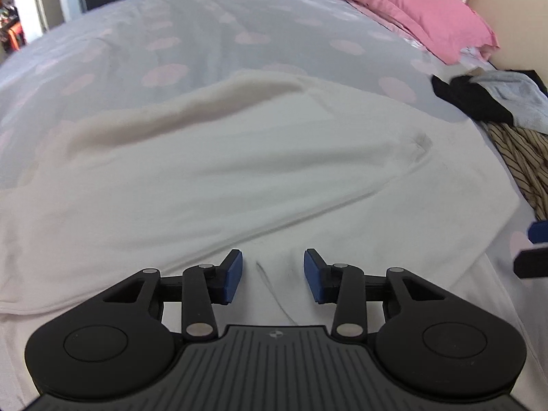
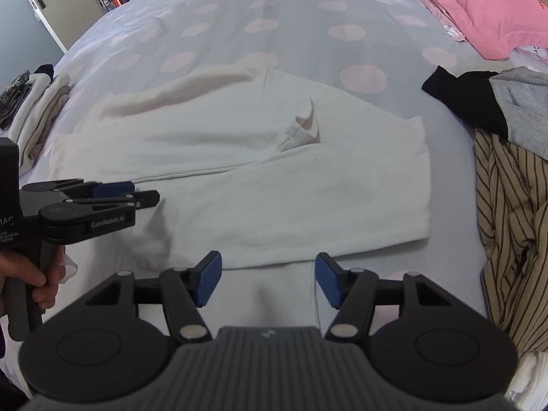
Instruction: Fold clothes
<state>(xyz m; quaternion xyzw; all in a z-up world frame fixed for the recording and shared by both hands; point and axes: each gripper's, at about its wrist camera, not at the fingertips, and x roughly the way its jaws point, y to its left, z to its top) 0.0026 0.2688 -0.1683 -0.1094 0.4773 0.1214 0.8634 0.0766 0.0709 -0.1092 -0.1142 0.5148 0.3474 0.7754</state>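
A white garment [image 2: 239,171] lies spread on the bed, with one sleeve folded over its body; it fills the left wrist view [image 1: 222,178]. My left gripper [image 1: 273,275] is open and empty, just above the garment's near edge. It also shows from the side in the right wrist view [image 2: 137,193], at the garment's left edge. My right gripper [image 2: 267,279] is open and empty, over the garment's near edge. Its tip [image 1: 534,246] shows at the right edge of the left wrist view.
The bed has a grey cover with pink dots [image 2: 274,34]. A pink pillow [image 2: 479,3] lies at the far right. A loose pile with a striped shirt [image 2: 513,222], a black piece [image 2: 465,99] and a grey piece lies right. Folded clothes [image 2: 37,109] sit left.
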